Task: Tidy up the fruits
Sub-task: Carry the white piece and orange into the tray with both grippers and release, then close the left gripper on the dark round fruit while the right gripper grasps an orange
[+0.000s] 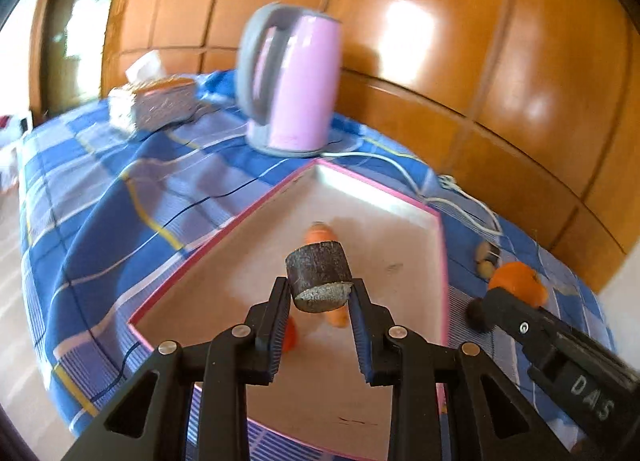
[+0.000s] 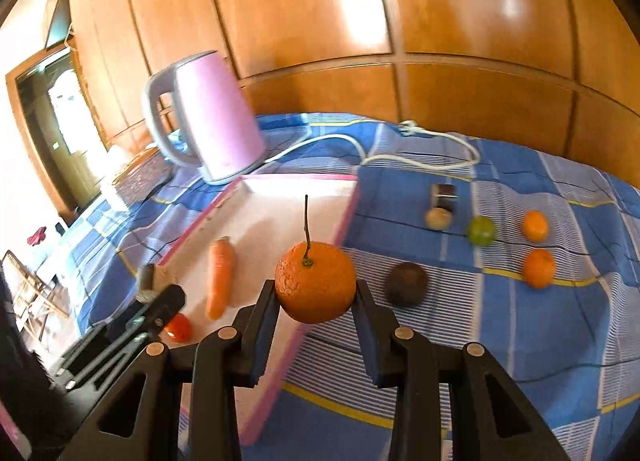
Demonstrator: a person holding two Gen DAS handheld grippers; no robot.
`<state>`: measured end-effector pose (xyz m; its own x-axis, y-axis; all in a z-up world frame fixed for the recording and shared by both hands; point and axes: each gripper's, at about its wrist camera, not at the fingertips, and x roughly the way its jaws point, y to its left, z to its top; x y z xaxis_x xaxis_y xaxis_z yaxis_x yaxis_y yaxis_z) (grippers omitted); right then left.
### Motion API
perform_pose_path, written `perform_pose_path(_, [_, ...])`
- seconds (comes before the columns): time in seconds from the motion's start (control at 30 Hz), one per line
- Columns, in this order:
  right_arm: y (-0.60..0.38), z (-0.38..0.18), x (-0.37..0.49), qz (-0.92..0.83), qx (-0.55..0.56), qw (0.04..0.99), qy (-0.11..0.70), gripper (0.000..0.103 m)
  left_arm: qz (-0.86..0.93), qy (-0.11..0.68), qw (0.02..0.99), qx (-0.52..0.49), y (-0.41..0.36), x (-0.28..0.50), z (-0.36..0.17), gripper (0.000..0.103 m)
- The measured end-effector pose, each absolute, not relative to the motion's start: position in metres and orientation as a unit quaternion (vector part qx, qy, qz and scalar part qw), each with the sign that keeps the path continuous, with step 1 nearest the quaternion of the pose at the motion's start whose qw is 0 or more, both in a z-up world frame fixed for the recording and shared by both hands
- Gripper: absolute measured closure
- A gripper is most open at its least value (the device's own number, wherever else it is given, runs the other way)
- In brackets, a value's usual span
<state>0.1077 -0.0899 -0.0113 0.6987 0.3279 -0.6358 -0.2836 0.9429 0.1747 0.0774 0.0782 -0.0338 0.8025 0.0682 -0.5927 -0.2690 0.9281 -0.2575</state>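
Lighting: bright daylight, entering via doorway [image 2: 60, 117] at my left, blown out to white. Glare: large white patches on glossy wood panelling [image 1: 408, 33]. Blur: motion smear on pink kettle [image 1: 292, 77] and blue checked cloth [image 1: 100, 197]; my own fingers [image 1: 276, 321] stay sharp. Distortion: strong fisheye bowing, dark vignette in corners, both views. Shadows: soft, faint.

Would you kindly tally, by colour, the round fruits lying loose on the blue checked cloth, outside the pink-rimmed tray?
Small orange round fruits: 2
Green round fruit: 1
Dark brown round fruit: 1
Beige round fruit: 1
Total: 5
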Motion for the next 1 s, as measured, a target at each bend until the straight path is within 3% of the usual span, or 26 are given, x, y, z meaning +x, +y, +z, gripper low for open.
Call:
perform_pose_path(0.4, [-0.063,-0.017,0.117,0.195,0.028,0.905,0.378,0.063,0.104,0.294,0.931,-0.188,0.085,0.078,-0.034,0.069])
perform_pose_path(0.57, [-0.067,-0.014,0.117,0.198,0.038,0.905,0.374,0.063,0.116,0.290,0.928,-0.205,0.091,0.076,-0.035,0.048])
perform_pose_path(1.0, [-0.107,-0.019,0.107,0.150,0.053,0.912,0.378,0.062,0.096,0.284,0.938,-0.175,0.078,0.075,-0.031,0.044])
